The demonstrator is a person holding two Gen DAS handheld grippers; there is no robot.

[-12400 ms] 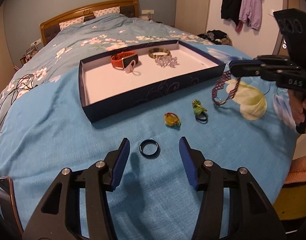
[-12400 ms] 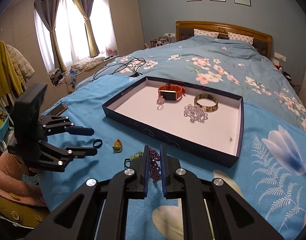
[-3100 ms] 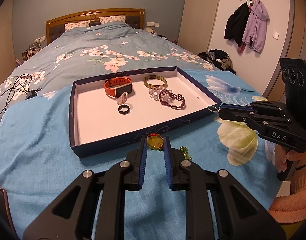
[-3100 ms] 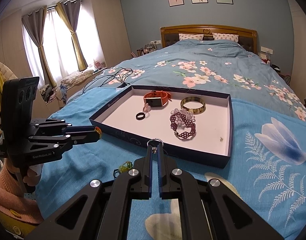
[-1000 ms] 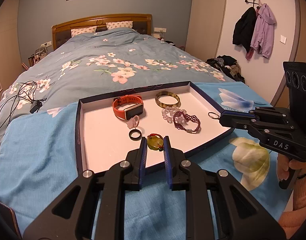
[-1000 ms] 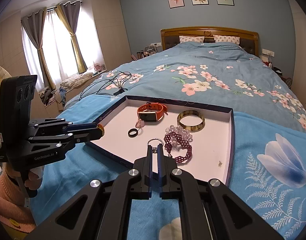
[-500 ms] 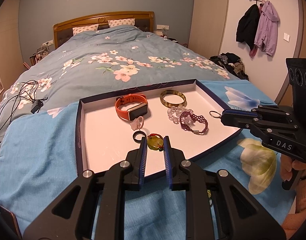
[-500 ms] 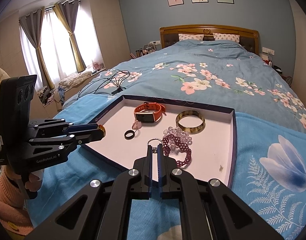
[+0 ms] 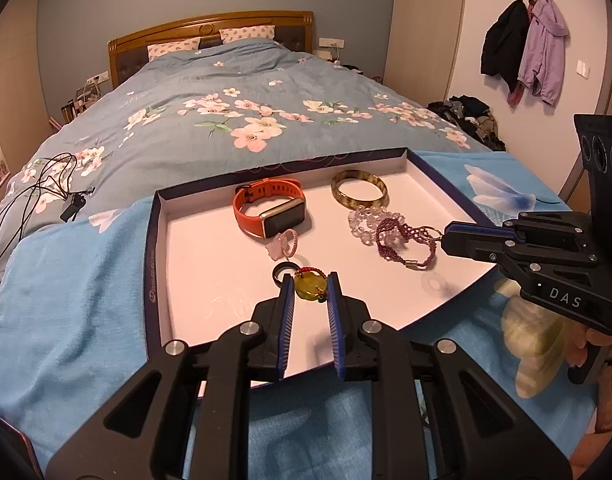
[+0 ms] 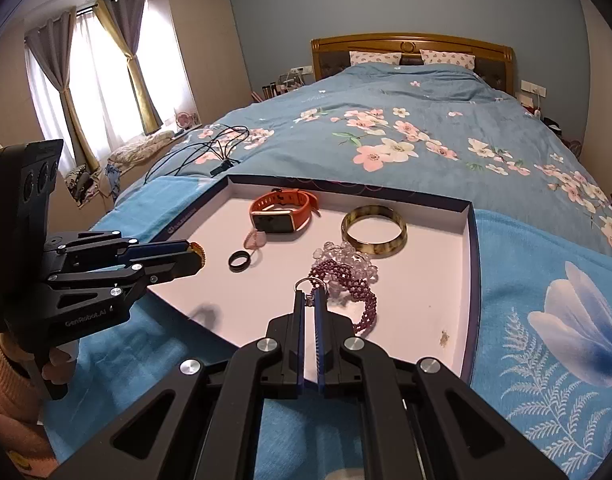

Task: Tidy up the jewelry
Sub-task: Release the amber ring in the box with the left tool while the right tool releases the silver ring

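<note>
Right gripper (image 9: 442,240) – "DAS"; left gripper (image 10: 200,258) – "GenRobot.AI".

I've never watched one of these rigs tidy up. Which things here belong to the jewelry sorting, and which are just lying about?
Part of the job:
tray
orange watch
bangle
black ring
purple bracelet
green pendant in left gripper
silver ring in right gripper

Lying about:
cables
coats
</note>
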